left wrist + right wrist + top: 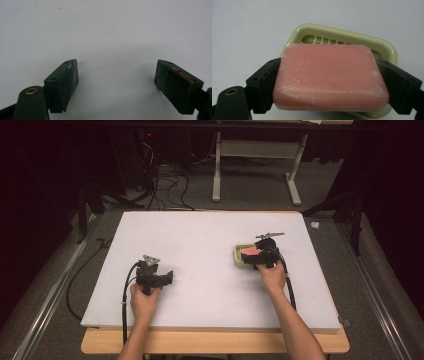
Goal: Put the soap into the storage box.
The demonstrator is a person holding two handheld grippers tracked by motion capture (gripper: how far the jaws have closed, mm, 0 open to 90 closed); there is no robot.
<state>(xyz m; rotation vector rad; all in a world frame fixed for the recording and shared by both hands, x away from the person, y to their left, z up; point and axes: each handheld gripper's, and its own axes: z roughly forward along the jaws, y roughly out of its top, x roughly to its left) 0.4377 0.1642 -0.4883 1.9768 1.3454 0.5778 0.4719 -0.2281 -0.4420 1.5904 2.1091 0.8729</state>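
While right claw [329, 82] clamps pink soap [330, 77] over dish [387, 48], left claw [116, 85] wide, low over table [100, 30]

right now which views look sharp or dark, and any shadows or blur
High view: white table top brightly lit, surroundings dark, small things soft. Left gripper view: soft shadow between the open left gripper jaws, near parts blurred. Right gripper view: pink soap fairly sharp in the right gripper, pale green soap dish slightly soft.
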